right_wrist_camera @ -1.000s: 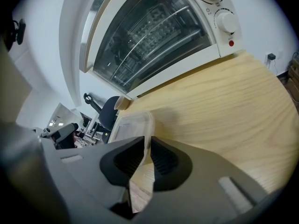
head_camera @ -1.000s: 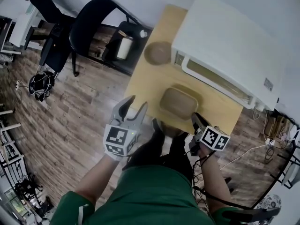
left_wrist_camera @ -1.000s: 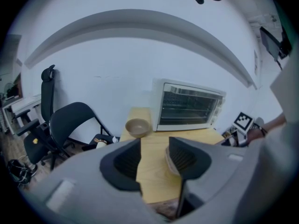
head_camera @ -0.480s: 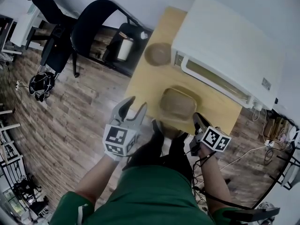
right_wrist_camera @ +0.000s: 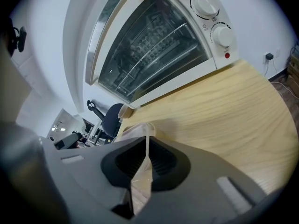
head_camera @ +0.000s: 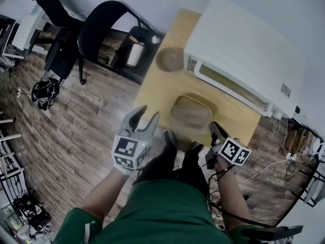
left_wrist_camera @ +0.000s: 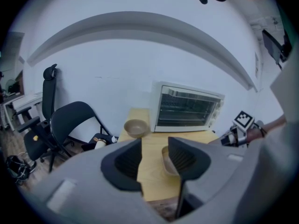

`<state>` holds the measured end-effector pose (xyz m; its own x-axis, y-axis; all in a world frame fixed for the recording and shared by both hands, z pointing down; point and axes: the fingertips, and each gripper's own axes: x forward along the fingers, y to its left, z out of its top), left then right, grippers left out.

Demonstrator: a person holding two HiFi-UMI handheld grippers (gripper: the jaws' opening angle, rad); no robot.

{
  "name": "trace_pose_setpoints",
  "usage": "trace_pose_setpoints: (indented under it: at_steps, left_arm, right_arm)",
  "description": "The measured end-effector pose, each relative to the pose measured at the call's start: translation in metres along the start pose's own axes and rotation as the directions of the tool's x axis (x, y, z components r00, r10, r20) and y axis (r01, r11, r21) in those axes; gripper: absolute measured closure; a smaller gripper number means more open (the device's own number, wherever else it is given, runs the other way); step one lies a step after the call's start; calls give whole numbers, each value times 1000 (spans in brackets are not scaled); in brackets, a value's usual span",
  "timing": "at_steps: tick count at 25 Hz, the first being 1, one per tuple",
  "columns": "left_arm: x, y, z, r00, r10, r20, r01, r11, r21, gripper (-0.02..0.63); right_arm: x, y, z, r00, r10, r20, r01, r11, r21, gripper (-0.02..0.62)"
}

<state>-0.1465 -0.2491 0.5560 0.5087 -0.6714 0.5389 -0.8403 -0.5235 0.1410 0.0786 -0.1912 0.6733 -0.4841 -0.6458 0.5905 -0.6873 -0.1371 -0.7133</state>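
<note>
Translucent plastic tub (head_camera: pixel 190 113), thin-rimmed, is pinched by right hand-held gripper (right_wrist_camera: pixel 145 158); left hand-held gripper (left_wrist_camera: pixel 154 158) gapes empty.

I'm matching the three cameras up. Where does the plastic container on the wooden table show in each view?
Head view: plastic container at centre, on the table before the toaster oven, right claw on its near edge.
Left gripper view: low centre, partly behind one jaw.
Right gripper view: low centre-left, its rim pinched between the jaws.
Shared landmark: the toaster oven, in all three.
</note>
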Motion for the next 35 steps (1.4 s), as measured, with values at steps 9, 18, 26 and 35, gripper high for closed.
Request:
trace_pose_setpoints:
  at_steps: [9,18,26,35]
  left_arm:
    - [0,-8,10,1000,-6,18,6,1000,1,431]
    - [-6,-21,27,999,-5,53,5,1000,-1,431]
    - [-17,-25,43,995,22,94,-22,1000,-2,431]
    - [-36,-27,63,986,70,150,-69,998,-10,431]
  right_arm:
    - [-16,16,18,998,39,43,-39,999,0,577]
    - [-41,40,34,994,73,84,-70,997,-39,578]
    - [-62,49,45,989,91,114,-84,994,-69,578]
    - [-89,66,56,981,132,144,-118,988,-96,578]
